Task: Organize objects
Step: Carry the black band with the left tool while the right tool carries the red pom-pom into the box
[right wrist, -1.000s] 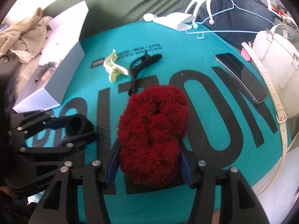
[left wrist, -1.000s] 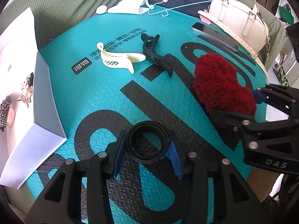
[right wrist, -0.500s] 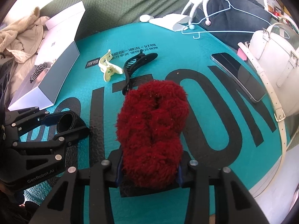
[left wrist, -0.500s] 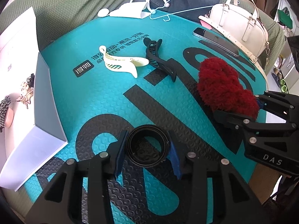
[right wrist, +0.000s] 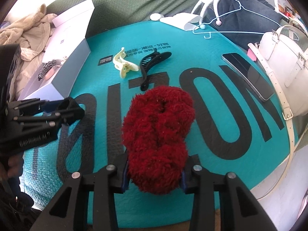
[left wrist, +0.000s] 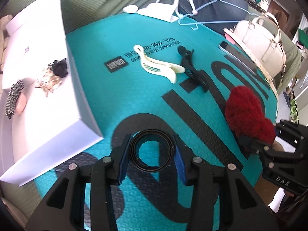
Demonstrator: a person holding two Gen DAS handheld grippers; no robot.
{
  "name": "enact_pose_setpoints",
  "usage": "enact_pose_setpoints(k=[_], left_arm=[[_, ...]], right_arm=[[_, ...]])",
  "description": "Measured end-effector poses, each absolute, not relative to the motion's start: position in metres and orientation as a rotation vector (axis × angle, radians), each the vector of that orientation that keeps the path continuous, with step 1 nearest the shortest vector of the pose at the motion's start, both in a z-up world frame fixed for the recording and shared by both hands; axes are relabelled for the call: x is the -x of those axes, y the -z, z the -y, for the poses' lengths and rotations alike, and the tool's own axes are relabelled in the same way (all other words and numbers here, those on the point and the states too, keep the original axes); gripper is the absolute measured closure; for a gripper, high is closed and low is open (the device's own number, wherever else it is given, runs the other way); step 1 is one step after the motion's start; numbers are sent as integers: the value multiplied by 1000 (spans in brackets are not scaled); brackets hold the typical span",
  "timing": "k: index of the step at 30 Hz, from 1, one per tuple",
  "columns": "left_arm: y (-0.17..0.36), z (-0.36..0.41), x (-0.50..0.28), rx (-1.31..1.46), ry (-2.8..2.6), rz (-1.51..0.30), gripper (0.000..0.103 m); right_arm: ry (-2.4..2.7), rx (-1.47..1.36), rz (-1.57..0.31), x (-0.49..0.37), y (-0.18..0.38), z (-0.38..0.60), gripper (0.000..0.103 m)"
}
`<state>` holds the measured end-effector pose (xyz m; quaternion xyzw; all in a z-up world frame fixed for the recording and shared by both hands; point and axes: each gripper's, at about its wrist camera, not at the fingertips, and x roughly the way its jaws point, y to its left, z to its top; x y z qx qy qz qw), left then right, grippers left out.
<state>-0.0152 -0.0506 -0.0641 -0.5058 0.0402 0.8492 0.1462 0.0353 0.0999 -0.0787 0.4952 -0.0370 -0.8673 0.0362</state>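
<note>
Left wrist cam: my left gripper [left wrist: 151,155] is clamped on the black hair band [left wrist: 152,151], pads touching both sides, over the teal mat [left wrist: 119,96] near the white box [left wrist: 38,88]. Cream claw clip [left wrist: 157,67] and black claw clip [left wrist: 192,69] lie beyond.

Right wrist cam: right gripper [right wrist: 155,175], jaws just closing, squeezes the red fluffy scrunchie [right wrist: 157,134]. Phone [right wrist: 248,75] sits beside the white handbag [right wrist: 283,77].
</note>
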Motion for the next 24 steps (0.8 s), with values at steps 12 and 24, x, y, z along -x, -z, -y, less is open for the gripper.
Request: enact_pose_setpoints(k=[12,24], left_arm=[[38,93,-2,1446,-2535,-61,64],[17,152,-36,1478,-2663,-16,64]], right_arm=[[2623,-1432,32,-40,57,-61,64],[2525,-1329,-80,-46,36,-1,64]])
